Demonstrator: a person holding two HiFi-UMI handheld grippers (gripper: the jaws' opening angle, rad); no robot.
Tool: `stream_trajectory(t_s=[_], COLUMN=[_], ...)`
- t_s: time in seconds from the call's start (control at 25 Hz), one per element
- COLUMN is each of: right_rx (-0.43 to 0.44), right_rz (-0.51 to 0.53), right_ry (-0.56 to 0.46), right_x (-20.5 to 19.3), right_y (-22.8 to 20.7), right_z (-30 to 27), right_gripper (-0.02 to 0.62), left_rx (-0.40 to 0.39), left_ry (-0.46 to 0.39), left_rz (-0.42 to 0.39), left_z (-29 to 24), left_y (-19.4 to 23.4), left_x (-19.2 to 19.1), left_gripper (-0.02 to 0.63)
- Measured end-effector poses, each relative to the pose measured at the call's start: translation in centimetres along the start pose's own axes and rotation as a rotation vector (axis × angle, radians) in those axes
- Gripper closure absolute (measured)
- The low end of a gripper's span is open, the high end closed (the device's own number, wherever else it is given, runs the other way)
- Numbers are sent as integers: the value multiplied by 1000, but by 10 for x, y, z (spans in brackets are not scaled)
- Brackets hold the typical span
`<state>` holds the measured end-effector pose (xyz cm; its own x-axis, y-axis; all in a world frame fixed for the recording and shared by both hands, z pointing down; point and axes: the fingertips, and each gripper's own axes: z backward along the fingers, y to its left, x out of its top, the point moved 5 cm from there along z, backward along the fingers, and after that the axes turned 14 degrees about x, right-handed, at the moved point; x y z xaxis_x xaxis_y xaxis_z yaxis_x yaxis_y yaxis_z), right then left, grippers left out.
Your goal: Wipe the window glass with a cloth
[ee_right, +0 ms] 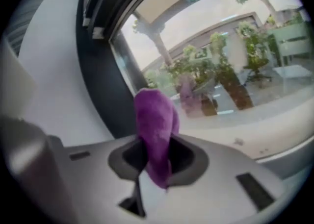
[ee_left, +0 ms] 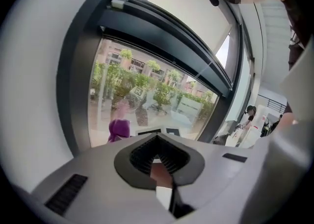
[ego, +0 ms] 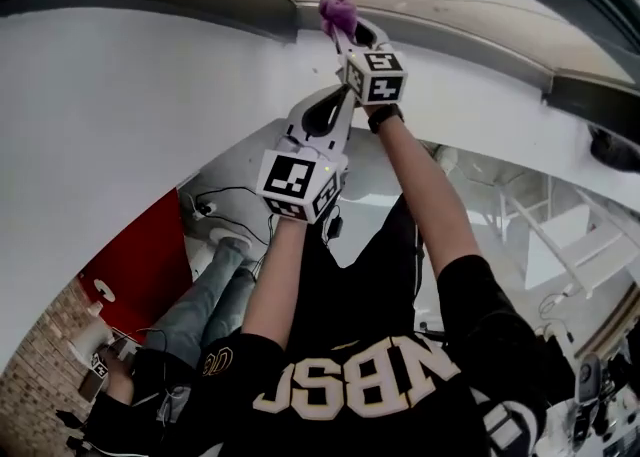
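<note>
Right gripper (ee_right: 157, 155) was clamped on the purple cloth (ee_right: 156, 122), which bulged up out of its jaws. It was raised to the window glass (ee_right: 235, 66) beside the dark frame (ee_right: 100, 76); whether the cloth actually touched the pane was hard to tell. Left gripper (ee_left: 158, 158) hung just below, jaws drawn together on nothing.
</note>
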<state>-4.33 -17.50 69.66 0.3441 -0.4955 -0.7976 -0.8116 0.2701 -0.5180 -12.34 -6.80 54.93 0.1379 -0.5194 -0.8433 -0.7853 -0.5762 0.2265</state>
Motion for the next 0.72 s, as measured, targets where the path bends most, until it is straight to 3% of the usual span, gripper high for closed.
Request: stream_trajectory(t_s=[0.12, 0.28, 0.44, 0.72], right_rx=[73, 87, 33, -137], right_rz=[91, 168, 112, 51], right_ry=[29, 22, 6, -2], right_x=[0, 21, 40, 40], right_y=[46, 77, 34, -72], right_z=[-58, -85, -58, 54], right_gripper=[505, 505, 505, 505], left_rx=[63, 101, 102, 78], left_ry=[-34, -99, -111, -94], left_rz=[38, 66, 64, 104], left_z=[10, 32, 24, -9], left_y=[46, 74, 56, 4], left_x=[0, 18, 35, 29], left_gripper=[583, 583, 583, 583])
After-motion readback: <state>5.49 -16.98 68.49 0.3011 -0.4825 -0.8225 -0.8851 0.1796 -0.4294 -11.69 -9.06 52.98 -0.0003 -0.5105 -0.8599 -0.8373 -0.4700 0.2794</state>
